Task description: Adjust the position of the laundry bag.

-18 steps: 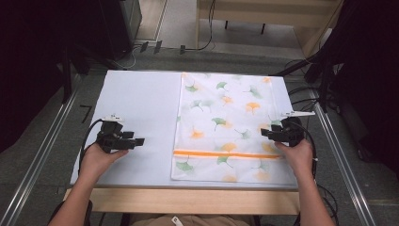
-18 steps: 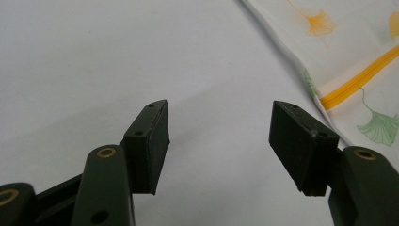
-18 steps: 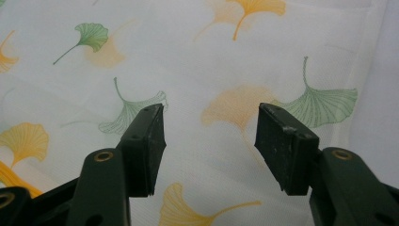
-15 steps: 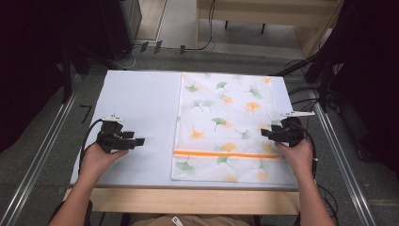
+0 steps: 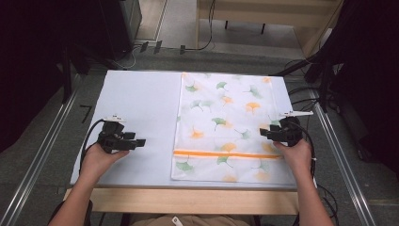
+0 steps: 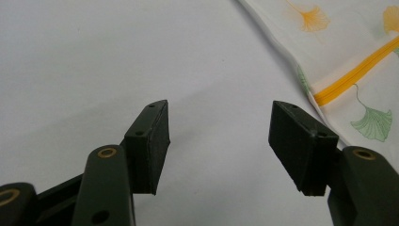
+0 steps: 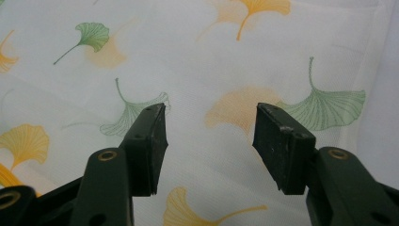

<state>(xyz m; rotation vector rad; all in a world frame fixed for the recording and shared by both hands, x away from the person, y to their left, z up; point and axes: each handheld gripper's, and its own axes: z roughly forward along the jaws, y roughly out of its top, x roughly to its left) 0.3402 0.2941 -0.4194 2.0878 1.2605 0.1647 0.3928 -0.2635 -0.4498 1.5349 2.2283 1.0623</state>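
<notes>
A white cloth (image 5: 226, 127) printed with green and orange ginkgo leaves lies flat on the right half of the pale table (image 5: 136, 99), its long sides running away from the person. An orange zipper line (image 5: 228, 154) crosses it near the edge closest to the person. In the high view, the left gripper (image 5: 139, 141) rests over bare tabletop, well to the left of the cloth and pointing toward it, held in the person's left hand (image 5: 99, 159). Its own view shows the jaws spread wide with nothing between them, only plain table surface, while the cloth's left edge and the orange zipper line (image 6: 355, 75) sit off to the upper right, apart from the jaws. The right gripper (image 5: 263, 134) sits at the cloth's right edge, about level with the left one, held in the right hand (image 5: 296, 153) and pointing inward over the fabric. Its own view shows both jaws parted above the printed fabric (image 7: 202, 70), with a green leaf and a faded orange leaf lying between and beyond them; the jaws pinch nothing. Whether the tips touch the cloth cannot be told. Cables (image 5: 301, 94) trail on the floor beside the table's right side.
</notes>
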